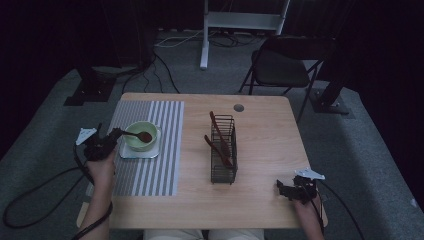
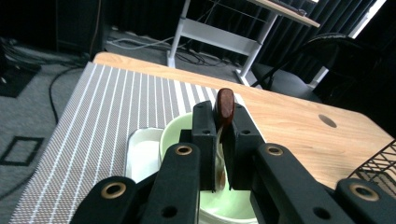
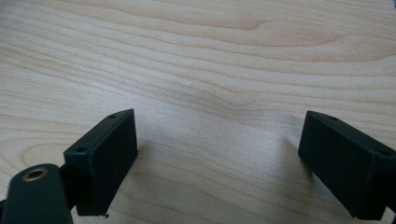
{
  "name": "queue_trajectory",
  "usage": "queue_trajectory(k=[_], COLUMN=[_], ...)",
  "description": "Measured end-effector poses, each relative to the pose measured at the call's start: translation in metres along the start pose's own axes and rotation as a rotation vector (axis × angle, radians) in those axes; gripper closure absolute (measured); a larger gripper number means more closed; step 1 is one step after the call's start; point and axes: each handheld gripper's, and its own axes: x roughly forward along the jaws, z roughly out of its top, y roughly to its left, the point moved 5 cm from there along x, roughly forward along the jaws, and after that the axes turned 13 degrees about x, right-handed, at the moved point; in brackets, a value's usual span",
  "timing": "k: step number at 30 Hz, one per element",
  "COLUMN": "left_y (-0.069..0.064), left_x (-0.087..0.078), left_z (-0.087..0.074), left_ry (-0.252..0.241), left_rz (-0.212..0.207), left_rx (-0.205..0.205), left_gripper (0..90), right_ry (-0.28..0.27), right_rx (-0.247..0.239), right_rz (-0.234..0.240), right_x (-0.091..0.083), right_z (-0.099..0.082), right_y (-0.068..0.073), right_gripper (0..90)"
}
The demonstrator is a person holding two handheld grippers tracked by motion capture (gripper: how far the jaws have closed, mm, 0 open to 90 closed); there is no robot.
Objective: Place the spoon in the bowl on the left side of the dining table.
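We see left gripper (image 2: 219,140) fingers clamped on wooden spoon (image 1: 140,135) – its bowl over green bowl (image 1: 135,142) on striped mat (image 1: 165,150). Right gripper (image 3: 217,158) fingers wide apart over bare counter (image 3: 196,56).

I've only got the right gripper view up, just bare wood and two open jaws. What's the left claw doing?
Observer: The left claw is shut on a wooden spoon, its bowl end over the green bowl.
Operator: What is that bowl sitting on?
Observer: A white square tray, which lies on a grey striped placemat.
Operator: Any more spoons around?
Observer: Yes, more wooden utensils stand in a black wire basket mid-table.
Operator: And where is my right claw relative to that?
Observer: The right claw sits near the table's front right corner, apart from the basket.
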Motion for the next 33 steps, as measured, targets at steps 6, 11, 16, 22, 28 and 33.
queue_trajectory(k=[6,11,16,22,28,33], left_y=[0.005,0.007,0.007,0.006,0.009,0.006], left_x=[0.001,0.001,0.004,0.005,0.003,0.000], left_z=[-0.006,-0.012,-0.019,-0.024,-0.028,-0.034], left_ry=[0.033,0.043,0.086,0.137,0.164,0.210], left_rz=[-0.006,-0.012,-0.004,0.015,0.013,0.008], left_rx=[-0.013,-0.012,0.010,0.052,0.047,0.106], left_gripper=[77.1,73.6,58.3,37.0,15.6,8.5], right_ry=[0.000,0.000,0.000,0.000,0.000,0.000], right_rx=[-0.001,-0.001,-0.001,-0.004,-0.004,-0.005], right_rz=[0.001,0.001,0.001,0.002,0.002,0.002], right_x=[0.000,0.000,0.000,0.000,0.000,0.000], right_z=[0.000,0.000,0.000,0.000,0.000,0.000], right_y=[0.000,0.000,0.000,0.000,0.000,0.000], right_gripper=[11.1,11.1,11.1,11.1,11.1,11.0])
